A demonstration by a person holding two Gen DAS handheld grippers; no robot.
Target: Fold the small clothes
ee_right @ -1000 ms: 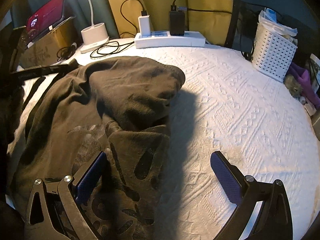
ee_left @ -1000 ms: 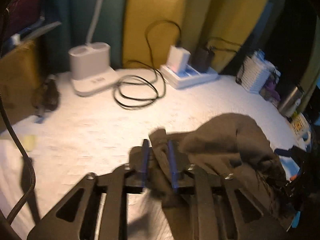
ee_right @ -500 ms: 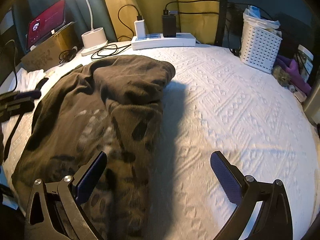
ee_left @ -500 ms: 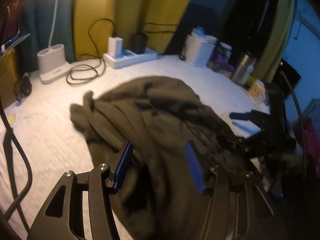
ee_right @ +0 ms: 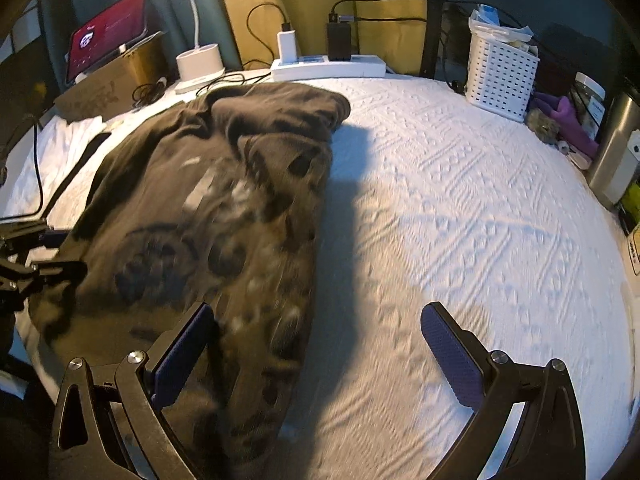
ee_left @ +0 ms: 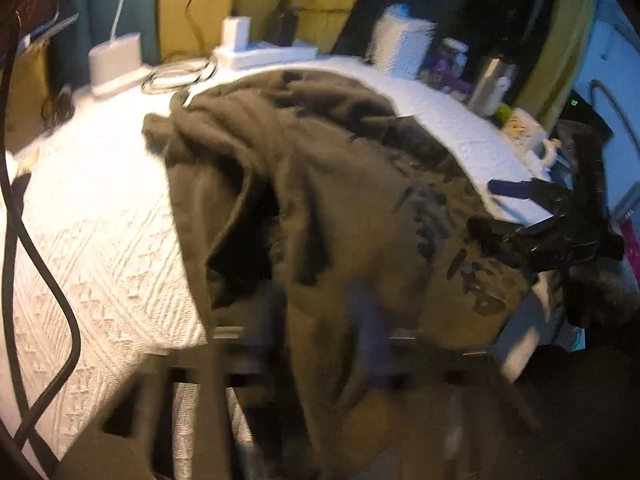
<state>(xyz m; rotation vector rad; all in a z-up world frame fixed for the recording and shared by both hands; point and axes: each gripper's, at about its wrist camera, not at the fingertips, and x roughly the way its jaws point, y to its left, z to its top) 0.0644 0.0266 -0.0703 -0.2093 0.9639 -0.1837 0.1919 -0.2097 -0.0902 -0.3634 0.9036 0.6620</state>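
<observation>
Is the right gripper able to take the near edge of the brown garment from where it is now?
Probably yes. The right gripper is open, and its left finger already lies against the brown garment near its edge. Nothing stands between them on the white bedspread.

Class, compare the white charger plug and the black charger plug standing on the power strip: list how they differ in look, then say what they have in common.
1. Colour: the white charger plug is pale and bright; the black charger plug is dark.
2. Build: the white one looks slimmer; the black one looks wider and blockier.
3. Place: the white one stands left of the black one.

Shared: both stand upright on the white power strip, each with a dark cable leaving its top.
</observation>
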